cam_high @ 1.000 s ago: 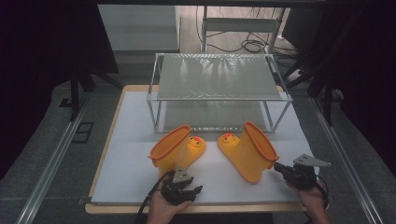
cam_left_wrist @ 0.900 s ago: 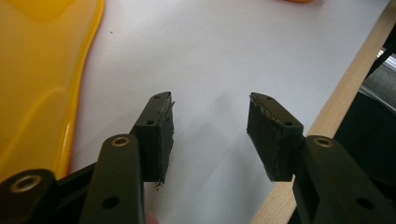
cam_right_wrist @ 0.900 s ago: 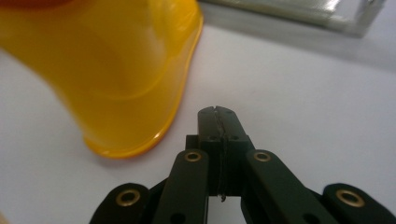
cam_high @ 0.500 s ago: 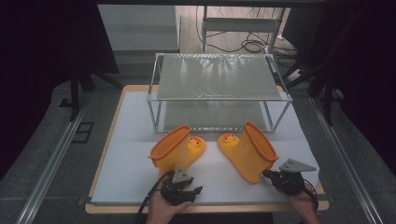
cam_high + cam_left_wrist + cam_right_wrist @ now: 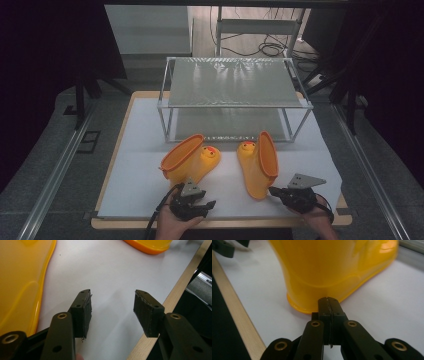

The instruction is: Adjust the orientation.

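Two yellow boots lie on the counter (image 5: 140, 190) before a wire shelf (image 5: 235, 82) | left gripper (image 5: 202, 205) fingers open, empty, beside left boot (image 5: 192, 160) | right gripper (image 5: 274, 190) fingers closed, empty, at right boot (image 5: 257, 162) sole | likely next: open wide before grasping the rim.

lab/test rig | dark curtained surround | aluminium rails (image 5: 60, 167) | floor cables (image 5: 265, 48) | white-matted table (image 5: 140, 175)

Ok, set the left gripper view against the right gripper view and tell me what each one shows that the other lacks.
Left gripper view: the left gripper with jaws wide apart over bare white table cover, and edges of two yellow rubber duck boots.

Right gripper view: the right gripper with jaws pressed shut, close against the right yellow boot.

Both: white cover, the pale wooden table edge, yellow boot.
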